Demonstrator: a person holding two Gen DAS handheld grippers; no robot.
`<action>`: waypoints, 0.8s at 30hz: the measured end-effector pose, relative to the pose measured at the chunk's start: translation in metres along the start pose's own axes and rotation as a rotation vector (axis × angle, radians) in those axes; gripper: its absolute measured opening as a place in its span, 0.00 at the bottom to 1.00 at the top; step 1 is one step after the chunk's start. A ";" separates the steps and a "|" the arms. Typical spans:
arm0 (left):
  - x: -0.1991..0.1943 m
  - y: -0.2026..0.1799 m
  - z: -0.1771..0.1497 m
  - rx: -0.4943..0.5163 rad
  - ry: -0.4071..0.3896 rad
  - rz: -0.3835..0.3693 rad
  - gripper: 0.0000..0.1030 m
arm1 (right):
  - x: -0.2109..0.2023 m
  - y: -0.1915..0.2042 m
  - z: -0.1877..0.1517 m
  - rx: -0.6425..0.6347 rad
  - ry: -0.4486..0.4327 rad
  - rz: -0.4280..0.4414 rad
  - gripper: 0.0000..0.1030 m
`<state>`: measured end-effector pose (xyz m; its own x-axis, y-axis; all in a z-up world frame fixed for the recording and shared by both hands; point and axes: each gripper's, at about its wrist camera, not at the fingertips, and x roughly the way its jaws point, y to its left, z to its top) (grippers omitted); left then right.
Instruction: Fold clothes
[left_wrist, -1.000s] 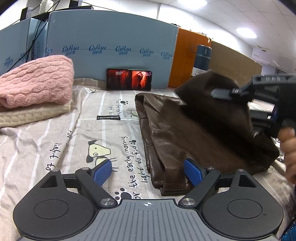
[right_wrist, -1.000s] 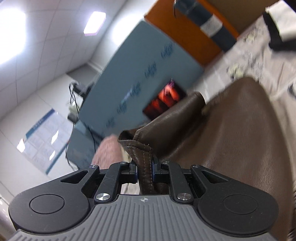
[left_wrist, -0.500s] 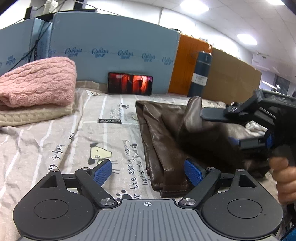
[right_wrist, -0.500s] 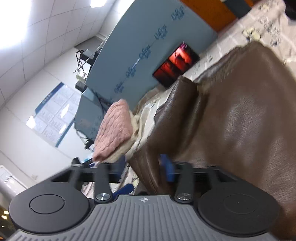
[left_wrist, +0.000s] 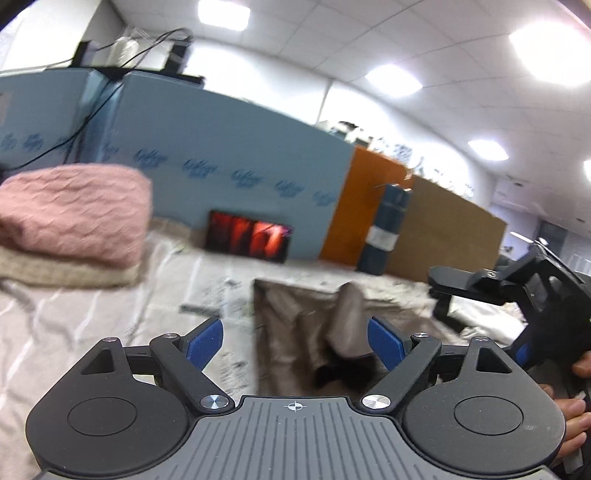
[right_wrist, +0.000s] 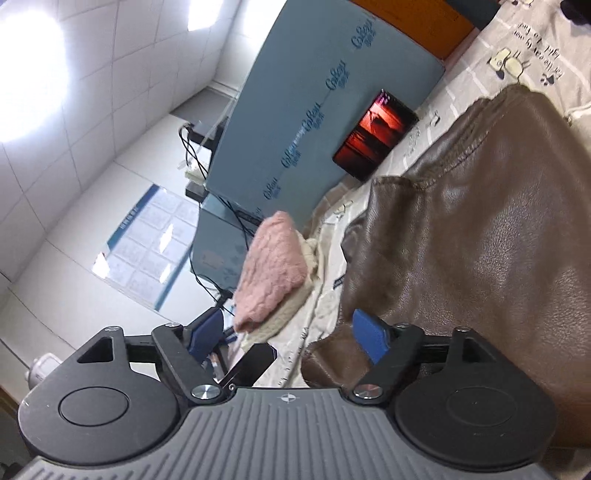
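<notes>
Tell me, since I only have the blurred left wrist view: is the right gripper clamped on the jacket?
Observer: No. The right gripper is open, with its blue pads wide apart. The edge of the brown jacket lies between them, unpinched.
Operator: Is the jacket folded at all?
Observer: Yes. A flap with a stitched edge lies over its body, on the printed sheet.
Operator: Anything beyond the partition?
Observer: A white wall chart hangs behind the blue partition.
</notes>
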<state>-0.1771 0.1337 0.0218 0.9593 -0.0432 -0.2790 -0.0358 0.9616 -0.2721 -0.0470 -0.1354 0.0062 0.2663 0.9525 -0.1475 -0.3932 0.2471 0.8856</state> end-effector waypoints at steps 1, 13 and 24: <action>0.002 -0.006 0.001 0.016 -0.003 -0.011 0.86 | -0.004 0.001 0.001 0.000 -0.011 0.002 0.77; 0.042 -0.042 -0.011 0.166 0.159 0.058 0.86 | -0.031 -0.007 0.013 -0.024 -0.102 -0.066 0.79; 0.033 -0.016 -0.013 0.004 0.208 0.047 0.89 | -0.051 -0.011 0.024 -0.050 -0.191 -0.116 0.81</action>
<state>-0.1483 0.1136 0.0049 0.8781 -0.0533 -0.4755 -0.0774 0.9648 -0.2512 -0.0352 -0.1907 0.0146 0.4717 0.8677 -0.1566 -0.3926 0.3657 0.8439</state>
